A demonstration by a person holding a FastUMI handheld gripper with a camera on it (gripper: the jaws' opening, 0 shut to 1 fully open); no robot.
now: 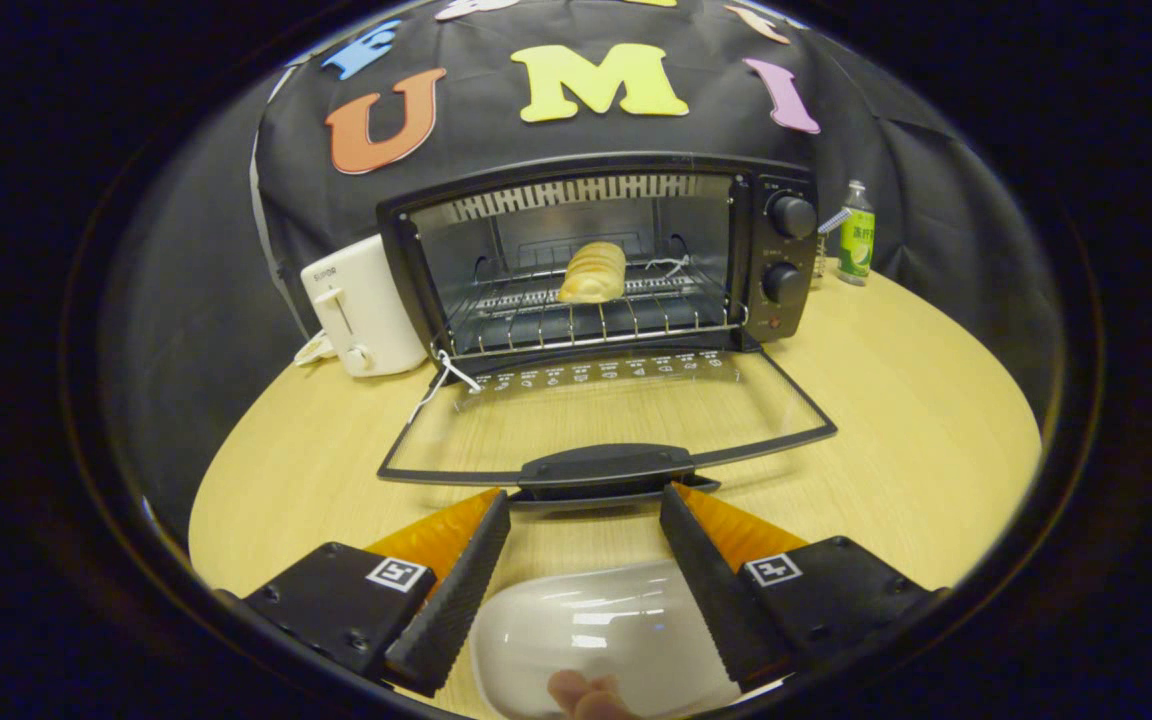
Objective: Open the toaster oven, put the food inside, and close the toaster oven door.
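Bread roll (593, 272) sits on rack; gripper (586, 500) fingers spread wide, empty, flanking door handle (608, 466) — lift from beneath, swing door shut squarely

Dim, sharp, fisheye-bent edges.

Bread (592, 272) inside toaster oven (601, 255) — toaster (364, 305) left, bottle (856, 234) right.
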